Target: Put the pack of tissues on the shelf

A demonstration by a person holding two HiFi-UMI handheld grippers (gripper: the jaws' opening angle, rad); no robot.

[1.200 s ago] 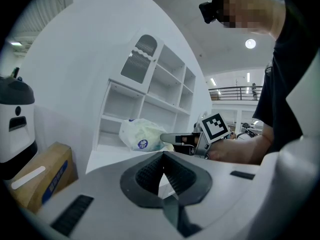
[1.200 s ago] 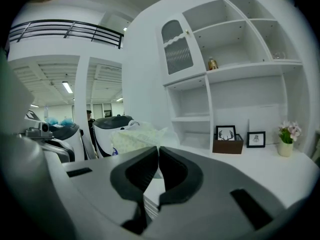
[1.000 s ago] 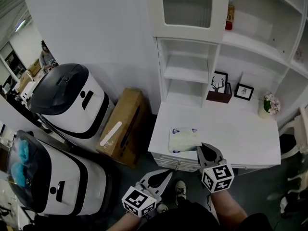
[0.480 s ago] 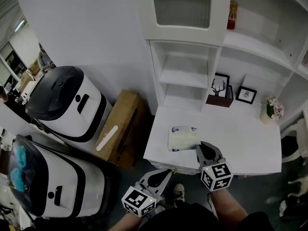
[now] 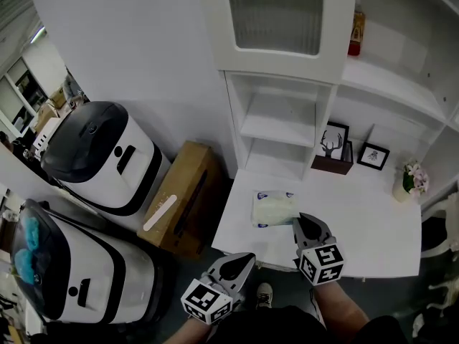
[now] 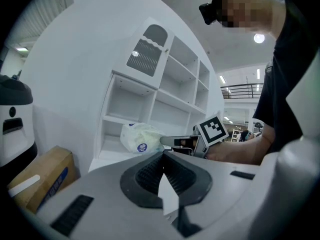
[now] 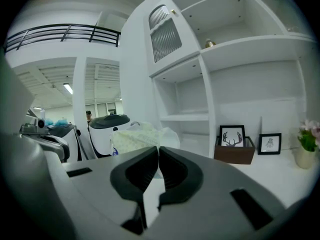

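The soft pack of tissues in clear plastic wrap with small blue marks lies flat on the white counter, near the front edge and toward the left corner, below the open white shelf. Our right claw is pressed together with nothing between. Its tip is just at the near right corner of the pack, and we cannot tell if it touches the wrap. Our left claw is also pressed together and empty, and it hangs off the counter before its front edge. We judge the pack light and soft, with a slippery wrap that gives under pressure. So we would spread the right claw and take the pack across its middle, not by a loose corner.
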